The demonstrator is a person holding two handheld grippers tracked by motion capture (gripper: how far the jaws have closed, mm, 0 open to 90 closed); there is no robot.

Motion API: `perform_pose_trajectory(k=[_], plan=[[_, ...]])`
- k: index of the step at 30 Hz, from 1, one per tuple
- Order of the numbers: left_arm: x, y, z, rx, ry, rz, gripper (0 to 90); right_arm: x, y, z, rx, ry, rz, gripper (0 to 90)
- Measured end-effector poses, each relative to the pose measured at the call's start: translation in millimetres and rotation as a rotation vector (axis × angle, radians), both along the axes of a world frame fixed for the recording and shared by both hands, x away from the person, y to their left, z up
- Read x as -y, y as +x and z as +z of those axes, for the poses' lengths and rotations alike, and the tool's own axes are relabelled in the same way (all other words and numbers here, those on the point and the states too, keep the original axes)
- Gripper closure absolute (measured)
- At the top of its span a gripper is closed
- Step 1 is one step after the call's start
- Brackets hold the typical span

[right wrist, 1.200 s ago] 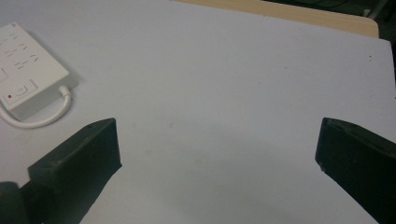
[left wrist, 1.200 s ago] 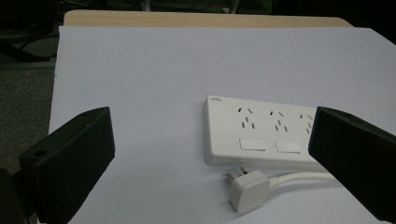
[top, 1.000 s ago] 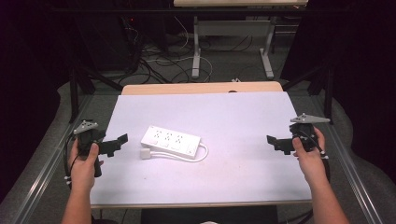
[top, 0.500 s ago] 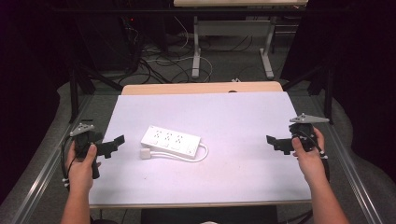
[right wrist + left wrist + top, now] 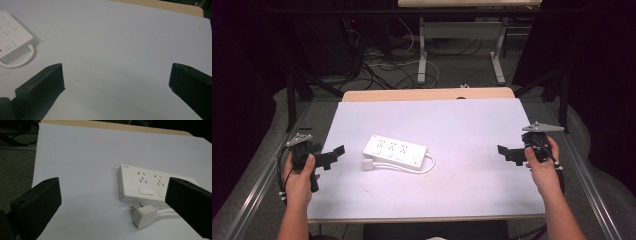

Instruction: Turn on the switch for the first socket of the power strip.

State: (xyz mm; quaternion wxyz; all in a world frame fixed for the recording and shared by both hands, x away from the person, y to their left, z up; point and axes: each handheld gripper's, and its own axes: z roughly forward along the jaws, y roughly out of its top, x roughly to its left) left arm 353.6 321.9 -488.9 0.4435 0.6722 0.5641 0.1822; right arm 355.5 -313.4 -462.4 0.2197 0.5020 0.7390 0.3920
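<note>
A white power strip (image 5: 394, 151) lies flat near the middle of the white table (image 5: 462, 125), its short cord (image 5: 427, 167) looped round to a white plug (image 5: 368, 164) at its near left end. The left gripper view has the power strip (image 5: 150, 183) and plug (image 5: 144, 215) close ahead, to the right of centre. My left gripper (image 5: 332, 156) is held open at the table's left edge, nothing between its jaws. At the right edge my right gripper (image 5: 508, 152) is open too and empty; its view catches the power strip (image 5: 12, 37) far off at the upper left.
A wooden strip (image 5: 427, 94) runs along the table's far edge. Metal rails (image 5: 592, 185) flank both sides. Beyond the table are desk legs (image 5: 422, 55) and loose cables (image 5: 382, 67) on the floor.
My left gripper has drifted slightly lower and to the left along the table's edge. The right gripper and the power strip have stayed put.
</note>
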Motion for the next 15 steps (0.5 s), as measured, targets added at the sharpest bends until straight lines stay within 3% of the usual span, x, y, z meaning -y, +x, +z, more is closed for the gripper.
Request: perform_pose_trajectory(k=[15], plan=[[0.2,0.9,-0.8,0.009,0.001,0.010,0.4,3.0,1.3,-2.5,-0.002,-0.003,-0.006,0.0]])
